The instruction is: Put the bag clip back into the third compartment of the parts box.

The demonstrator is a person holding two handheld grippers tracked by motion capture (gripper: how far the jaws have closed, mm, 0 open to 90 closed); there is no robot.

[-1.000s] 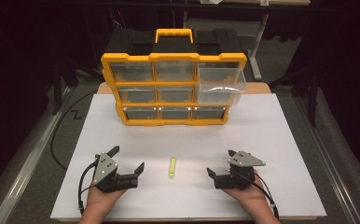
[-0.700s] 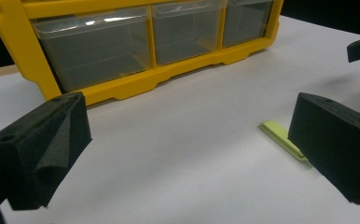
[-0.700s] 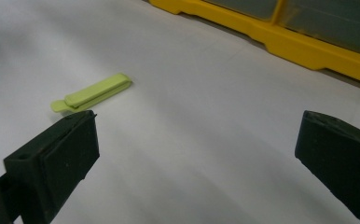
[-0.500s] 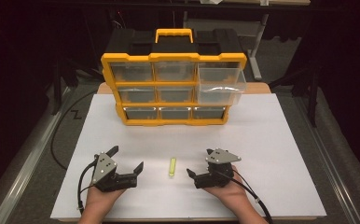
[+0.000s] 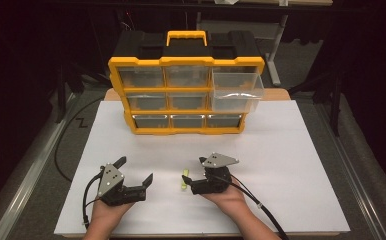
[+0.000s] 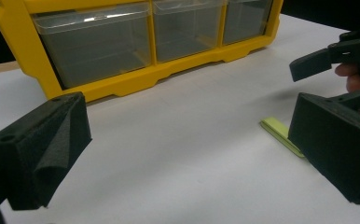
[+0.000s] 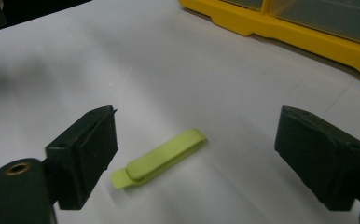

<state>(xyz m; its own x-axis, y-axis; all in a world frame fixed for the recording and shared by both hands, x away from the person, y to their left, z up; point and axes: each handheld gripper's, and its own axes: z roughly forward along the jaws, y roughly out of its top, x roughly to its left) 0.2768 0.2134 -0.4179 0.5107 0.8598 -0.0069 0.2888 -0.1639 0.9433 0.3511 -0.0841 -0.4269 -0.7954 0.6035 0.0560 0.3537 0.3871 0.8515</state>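
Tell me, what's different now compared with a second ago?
The right gripper has slid left across the white sheet to the yellow-green clip. Its jaws have just been closing a little; the clip lies between them, not yet touched. Nothing was picked up or let go. The left gripper, open, the clip and the drawer box with its pulled-out drawer stayed put.

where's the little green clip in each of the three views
High view: the green clip lies low centre on the white sheet, just left of the right gripper.
Left gripper view: right of centre, partly behind a black finger.
Right gripper view: low centre, between the fingers.
Shared landmark: the yellow drawer organiser.
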